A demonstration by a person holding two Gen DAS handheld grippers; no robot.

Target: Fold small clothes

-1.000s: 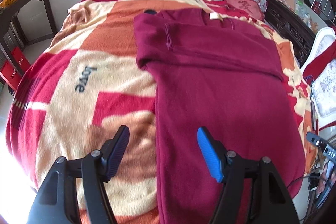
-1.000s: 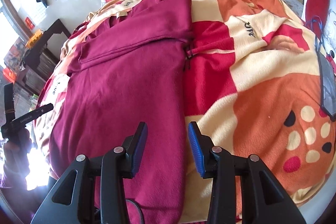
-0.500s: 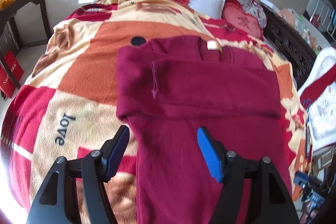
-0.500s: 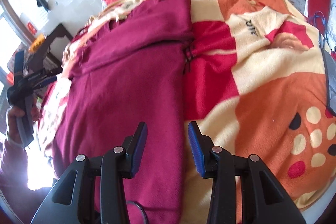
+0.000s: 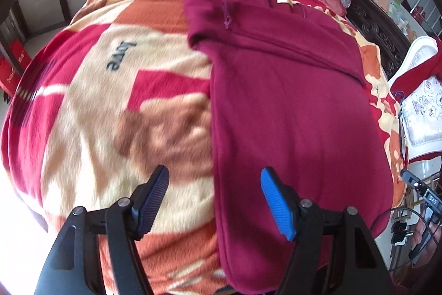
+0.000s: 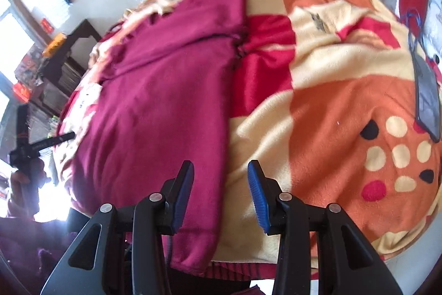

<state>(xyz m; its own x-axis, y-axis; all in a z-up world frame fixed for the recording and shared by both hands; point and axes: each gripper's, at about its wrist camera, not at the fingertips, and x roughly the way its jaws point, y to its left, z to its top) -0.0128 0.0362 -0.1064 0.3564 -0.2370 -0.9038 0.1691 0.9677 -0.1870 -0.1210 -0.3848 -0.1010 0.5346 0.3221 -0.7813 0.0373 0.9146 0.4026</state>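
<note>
1. Left wrist view: bed under orange-red-cream patterned fleece blanket [image 5: 116,107], red pillows at the head. Dark maroon fleece garment [image 5: 290,107] lies flat on it, sleeves folded across. Left gripper [image 5: 212,201] fingers spread, empty, over the garment's edge.
2. Right wrist view: same blanket [image 6: 345,107], dark cabinet at left. Garment [image 6: 160,101] left of centre. Right gripper [image 6: 219,195] fingers apart, empty.

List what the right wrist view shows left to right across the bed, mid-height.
Other gripper held at the bedside → maroon garment → patterned blanket → phone at the blanket's right edge.
</note>
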